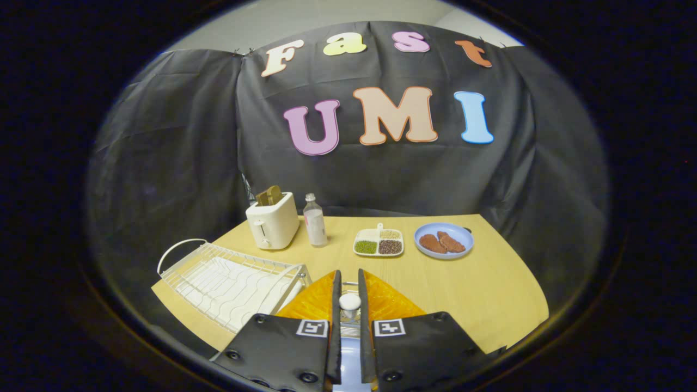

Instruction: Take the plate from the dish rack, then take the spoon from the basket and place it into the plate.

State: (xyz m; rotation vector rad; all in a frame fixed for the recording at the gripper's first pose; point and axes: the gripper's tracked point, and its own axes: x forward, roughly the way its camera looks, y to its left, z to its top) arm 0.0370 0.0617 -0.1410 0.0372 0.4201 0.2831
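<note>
The gripper [348, 305] has its 2 fingers drawn close together, clamped on the spoon [349, 301], whose pale rounded end shows in the narrow gap between them; below the fingers lies an orange basket [311, 302], spreading out to either side of them; a patch of pale blue, perhaps the plate [350, 366], shows low between the fingers, though it cannot be told for certain; the white wire dish rack [228, 280] sits just beside the basket on the wooden table [490, 283]; beyond the fingers stand a toaster [272, 220], a bottle [315, 220], a divided tray of grains [379, 242] and a blue plate of meat [443, 240].
</note>
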